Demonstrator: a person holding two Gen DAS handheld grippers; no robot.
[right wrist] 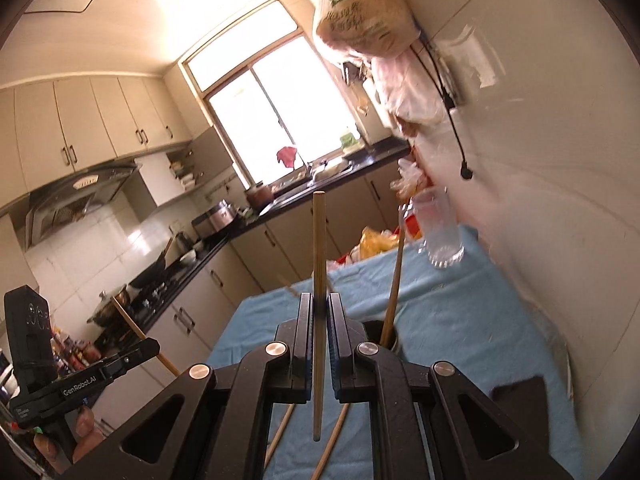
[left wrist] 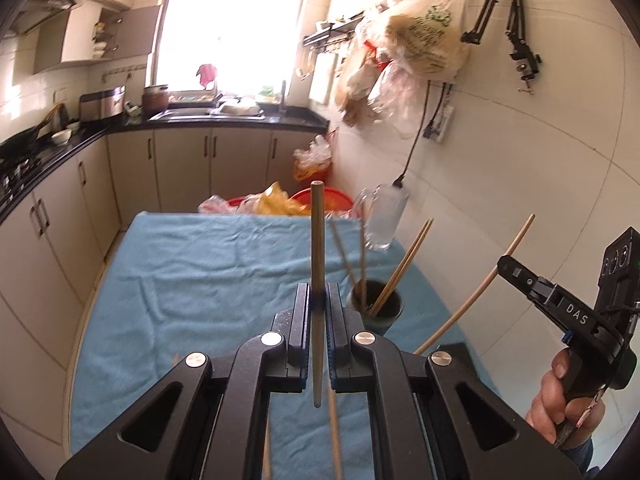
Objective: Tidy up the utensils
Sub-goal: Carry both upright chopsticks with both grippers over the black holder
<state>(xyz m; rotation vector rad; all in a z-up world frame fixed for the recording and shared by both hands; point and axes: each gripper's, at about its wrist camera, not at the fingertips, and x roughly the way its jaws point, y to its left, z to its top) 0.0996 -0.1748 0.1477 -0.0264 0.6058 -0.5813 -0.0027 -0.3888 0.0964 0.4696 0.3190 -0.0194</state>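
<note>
Table under blue cloth (left wrist: 192,280), dark cup (left wrist: 376,308) of chopsticks, glass mug (left wrist: 384,216), loose chopsticks (right wrist: 280,436)

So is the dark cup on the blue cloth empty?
No, the dark cup on the blue cloth already has several chopsticks standing in it, leaning out over its rim.

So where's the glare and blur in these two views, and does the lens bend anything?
Left wrist view: the window is blown out white; the chopsticks in the cup are motion-smeared; the chopstick held by the right gripper bows from fisheye distortion. Right wrist view: the window glares too; the glass is smeared.
</note>
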